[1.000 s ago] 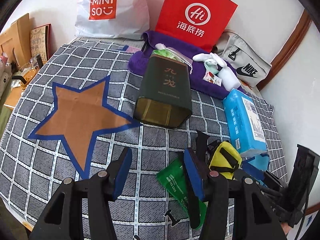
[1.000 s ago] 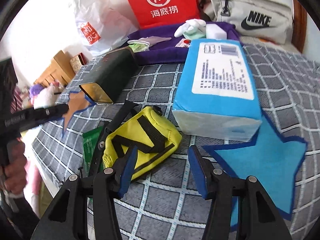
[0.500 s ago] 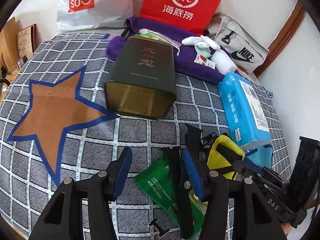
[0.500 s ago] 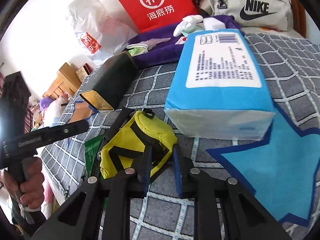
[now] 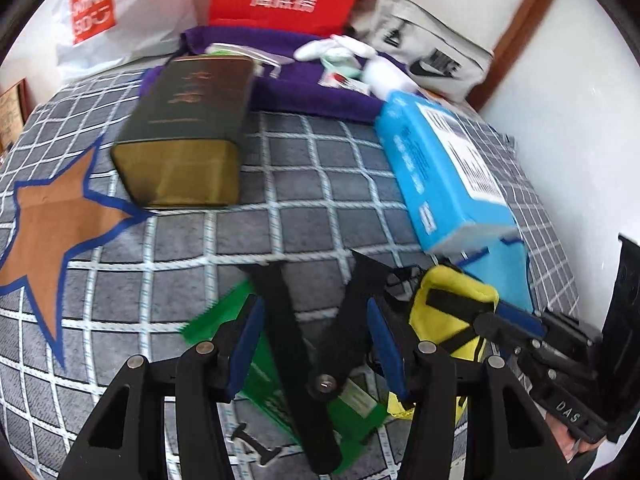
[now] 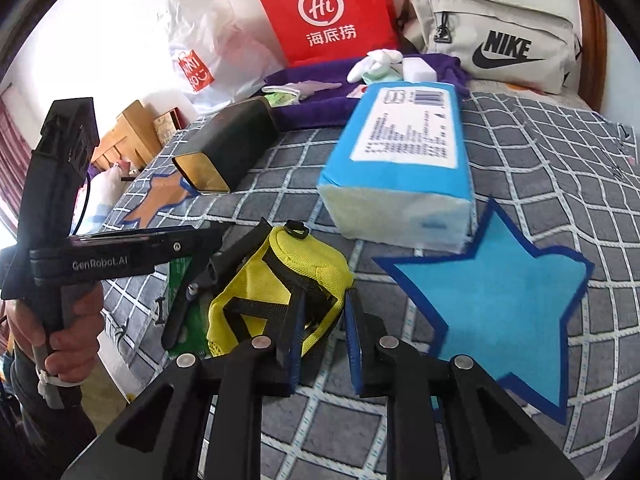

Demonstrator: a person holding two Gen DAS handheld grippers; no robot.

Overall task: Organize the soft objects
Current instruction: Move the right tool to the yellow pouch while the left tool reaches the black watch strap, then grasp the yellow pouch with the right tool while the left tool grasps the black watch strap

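Note:
A yellow pouch with black straps [image 6: 280, 280] lies on the grey checked cloth [image 6: 540, 152]; it also shows in the left wrist view [image 5: 448, 312]. My right gripper [image 6: 322, 316] is shut on the pouch's right edge. My left gripper [image 5: 312, 328] is open, its fingers on either side of black tongs [image 5: 304, 344] that lie on a green packet [image 5: 264, 364]. A blue tissue pack [image 6: 404, 160] lies just behind the pouch. A blue star [image 6: 496, 288] is at the right and a brown star [image 5: 48, 224] at the left.
A dark green tin [image 5: 188, 128] lies on its side mid-cloth. At the back lie a purple towel [image 5: 304, 92] with small white items, a red bag [image 6: 324, 8], a white Miniso bag [image 5: 88, 16] and a grey Nike bag [image 6: 496, 44].
My right gripper closed onto the yellow pouch's edge. My left gripper moved forward and right over the tongs and green packet, staying open.

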